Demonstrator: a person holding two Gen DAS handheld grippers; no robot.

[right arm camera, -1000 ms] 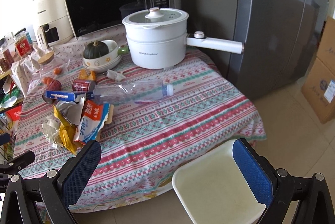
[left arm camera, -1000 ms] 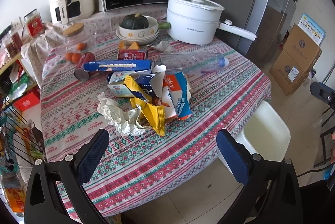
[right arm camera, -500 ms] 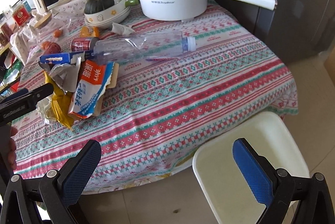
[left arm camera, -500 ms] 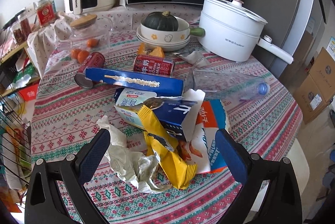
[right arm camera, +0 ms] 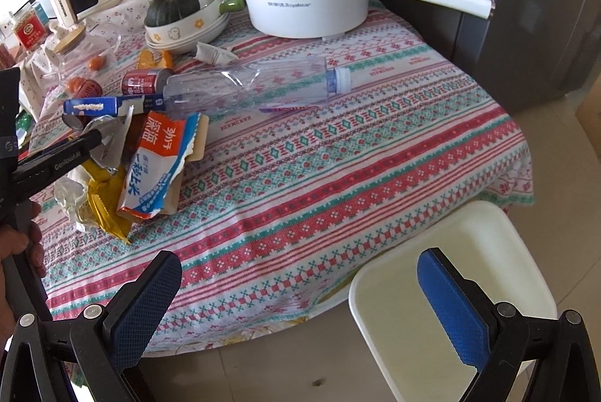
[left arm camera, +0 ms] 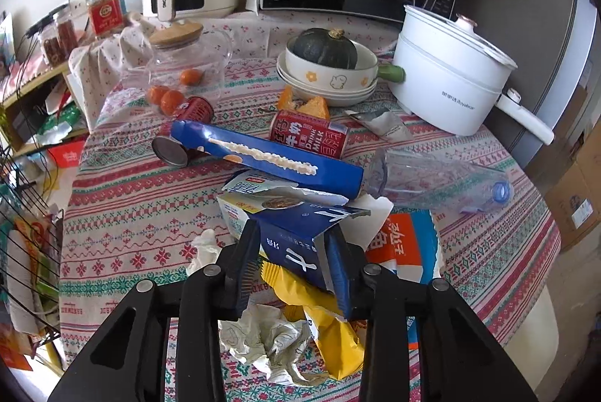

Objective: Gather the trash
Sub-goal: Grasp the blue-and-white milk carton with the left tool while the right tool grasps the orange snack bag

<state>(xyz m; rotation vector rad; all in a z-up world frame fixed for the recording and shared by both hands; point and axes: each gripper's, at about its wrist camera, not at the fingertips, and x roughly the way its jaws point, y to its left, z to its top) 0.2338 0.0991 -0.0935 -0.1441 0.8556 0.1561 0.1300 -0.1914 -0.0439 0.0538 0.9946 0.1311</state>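
While the right gripper [right arm camera: 296, 293] is held wide open off the desk [right arm camera: 338, 154] edge, the torn blue carton [left arm camera: 300, 244], just in front of the clear bottle [left arm camera: 435, 176], is pinched by the left gripper [left arm camera: 296, 267], fingers just closed; a lift is probably needed next.

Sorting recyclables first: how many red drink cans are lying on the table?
2. One red can lies beside the orange peels, in front of the stacked bowls. The other can lies near the tangerines, partly under the long blue box. More may hide under wrappers.
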